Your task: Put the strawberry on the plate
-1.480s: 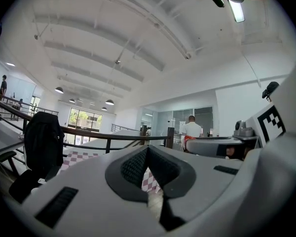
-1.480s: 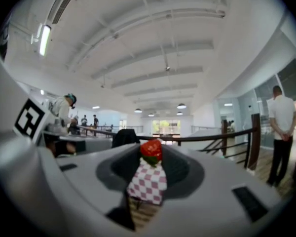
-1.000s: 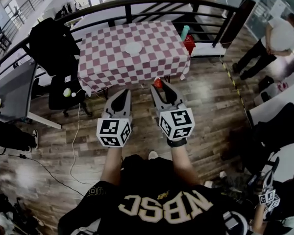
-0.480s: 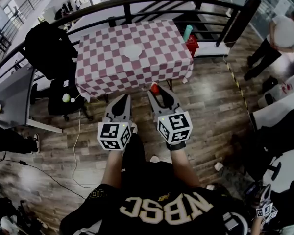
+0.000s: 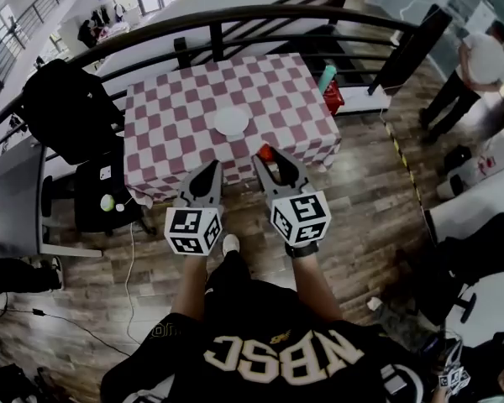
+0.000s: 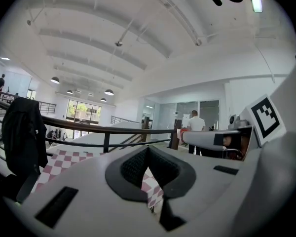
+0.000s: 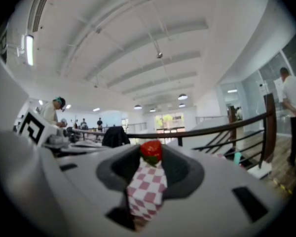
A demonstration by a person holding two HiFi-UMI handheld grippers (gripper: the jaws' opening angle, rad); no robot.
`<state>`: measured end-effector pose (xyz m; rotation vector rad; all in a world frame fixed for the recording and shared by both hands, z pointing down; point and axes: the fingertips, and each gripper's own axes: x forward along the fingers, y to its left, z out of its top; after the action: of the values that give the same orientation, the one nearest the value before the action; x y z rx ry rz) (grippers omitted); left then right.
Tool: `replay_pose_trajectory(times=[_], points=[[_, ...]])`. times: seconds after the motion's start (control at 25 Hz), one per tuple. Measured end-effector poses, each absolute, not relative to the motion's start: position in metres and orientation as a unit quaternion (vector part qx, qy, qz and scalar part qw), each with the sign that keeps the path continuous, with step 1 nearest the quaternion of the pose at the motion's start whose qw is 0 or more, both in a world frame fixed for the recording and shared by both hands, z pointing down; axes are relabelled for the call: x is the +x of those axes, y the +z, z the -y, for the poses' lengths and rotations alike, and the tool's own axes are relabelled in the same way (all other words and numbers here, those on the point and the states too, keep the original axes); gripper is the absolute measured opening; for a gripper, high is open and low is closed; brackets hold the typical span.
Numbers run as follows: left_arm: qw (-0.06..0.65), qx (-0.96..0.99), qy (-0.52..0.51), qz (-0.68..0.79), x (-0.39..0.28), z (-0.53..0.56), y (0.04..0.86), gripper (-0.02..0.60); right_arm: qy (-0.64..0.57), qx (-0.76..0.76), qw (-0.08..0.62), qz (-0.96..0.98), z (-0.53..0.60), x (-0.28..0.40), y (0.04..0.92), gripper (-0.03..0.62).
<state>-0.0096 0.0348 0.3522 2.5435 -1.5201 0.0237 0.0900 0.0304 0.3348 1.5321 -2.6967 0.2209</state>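
Observation:
A small white plate [image 5: 231, 122] lies near the middle of the red-and-white checkered table [image 5: 176, 107] ahead. My right gripper [image 5: 267, 159] is shut on a red strawberry [image 5: 266, 152], held just short of the table's near edge. In the right gripper view the strawberry [image 7: 151, 151] sits pinched at the tips of the right gripper [image 7: 151, 158], green leaves downward. My left gripper [image 5: 208, 171] hangs beside it, also at the table's near edge; in the left gripper view the left gripper [image 6: 148, 149] has its tips together and holds nothing.
A black railing [image 5: 235, 19] curves behind the table. A chair draped with a black jacket [image 5: 67, 107] and a grey desk [image 5: 13, 191] stand to the left. A teal bottle [image 5: 328, 78] and a red thing sit by the table's right side. A person [image 5: 475, 70] stands at far right.
The table and plate have drawn closer and lower in the head view. Both grippers now reach the table's near edge; the right one still grips the strawberry.

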Motion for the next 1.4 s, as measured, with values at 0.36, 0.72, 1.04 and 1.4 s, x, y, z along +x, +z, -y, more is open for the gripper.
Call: replay_pose_trajectory(times=[0.36, 0.72, 1.04, 1.4], points=[[0.103, 0.858, 0.016, 0.503, -0.065, 0.063, 0.368, 0.012, 0.082, 0.493, 0.037, 0.866, 0.076, 0.04, 0.347, 0.14], [0.134, 0.868, 0.043, 0.476, -0.063, 0.115, 0.409, 0.012, 0.106, 0.497, 0.073, 0.858, 0.123, 0.038, 0.387, 0.14], [0.182, 0.857, 0.081, 0.476, -0.05, 0.148, 0.466, 0.012, 0.167, 0.476, 0.121, 0.855, 0.155, 0.071, 0.452, 0.14], [0.237, 0.843, 0.141, 0.462, -0.036, 0.189, 0.546, 0.012, 0.199, 0.421, 0.199, 0.862, 0.204, 0.093, 0.531, 0.14]])
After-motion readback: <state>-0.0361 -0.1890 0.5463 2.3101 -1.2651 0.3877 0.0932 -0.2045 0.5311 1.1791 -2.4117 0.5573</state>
